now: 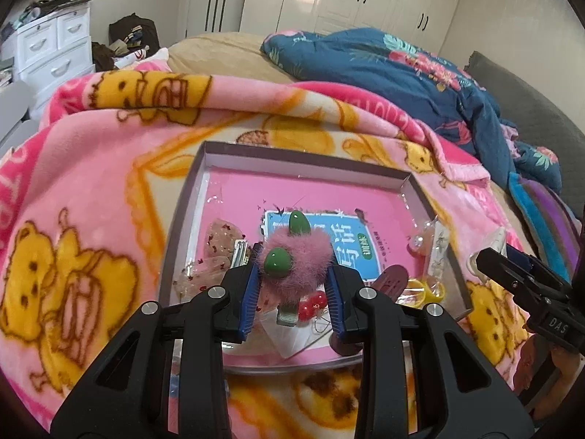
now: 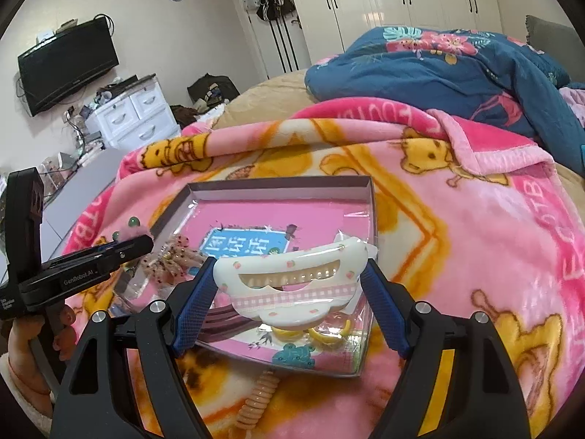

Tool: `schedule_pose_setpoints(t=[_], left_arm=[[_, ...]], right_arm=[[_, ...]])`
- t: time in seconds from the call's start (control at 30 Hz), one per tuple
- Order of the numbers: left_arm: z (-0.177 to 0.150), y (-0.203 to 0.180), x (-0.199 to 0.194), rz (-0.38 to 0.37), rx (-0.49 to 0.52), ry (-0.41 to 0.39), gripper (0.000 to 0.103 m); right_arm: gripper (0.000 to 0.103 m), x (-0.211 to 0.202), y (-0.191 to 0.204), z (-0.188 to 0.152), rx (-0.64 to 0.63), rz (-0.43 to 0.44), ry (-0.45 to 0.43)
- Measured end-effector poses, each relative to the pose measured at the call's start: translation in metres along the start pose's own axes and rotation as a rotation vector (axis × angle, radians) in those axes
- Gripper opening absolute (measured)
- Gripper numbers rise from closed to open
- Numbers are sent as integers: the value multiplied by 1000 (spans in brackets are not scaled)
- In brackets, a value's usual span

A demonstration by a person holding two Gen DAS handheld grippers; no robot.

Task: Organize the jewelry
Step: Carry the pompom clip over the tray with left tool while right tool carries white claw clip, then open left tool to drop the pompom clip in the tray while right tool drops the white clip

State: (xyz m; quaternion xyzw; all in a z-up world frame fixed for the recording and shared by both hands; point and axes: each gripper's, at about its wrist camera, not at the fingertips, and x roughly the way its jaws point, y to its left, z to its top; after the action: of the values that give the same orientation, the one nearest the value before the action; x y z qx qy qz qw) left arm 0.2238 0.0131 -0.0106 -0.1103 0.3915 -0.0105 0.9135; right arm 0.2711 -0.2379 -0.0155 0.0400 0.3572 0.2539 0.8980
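A shallow box [image 1: 299, 155] with a pink floor lies on the pink bear blanket; it also shows in the right wrist view [image 2: 278, 184]. My left gripper [image 1: 292, 278] is shut on a fluffy pink hair clip with green knobs [image 1: 299, 252], held above the box's near side. My right gripper [image 2: 289, 289] is shut on a white claw hair clip [image 2: 292, 278], held over the box's near right corner. Inside the box lie a sparkly pink bow [image 1: 219, 245], red cherries [image 1: 312, 305], yellow rings [image 1: 427, 289] and a dark oval clip [image 1: 393, 280].
A coiled peach hair tie [image 2: 257, 398] lies on the blanket in front of the box. A blue floral quilt [image 1: 402, 73] is heaped on the bed behind. A white drawer chest [image 1: 51, 47] stands at the left.
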Motion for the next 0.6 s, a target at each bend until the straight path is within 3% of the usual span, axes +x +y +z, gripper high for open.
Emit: schedule_pose_setpoints(t=[0.27,0.5,0.6], left_arm=[[-6,-2,13,4,-2,21,24],[-6,1,10,15,-13,14,39],[-7,3,5,15,-17,10,42]], right_arm=[[78,21,5,-12,-1,-9,38],[79,28,10,-17,6,-12,55],[88,22,11,-16,12,-10,38]])
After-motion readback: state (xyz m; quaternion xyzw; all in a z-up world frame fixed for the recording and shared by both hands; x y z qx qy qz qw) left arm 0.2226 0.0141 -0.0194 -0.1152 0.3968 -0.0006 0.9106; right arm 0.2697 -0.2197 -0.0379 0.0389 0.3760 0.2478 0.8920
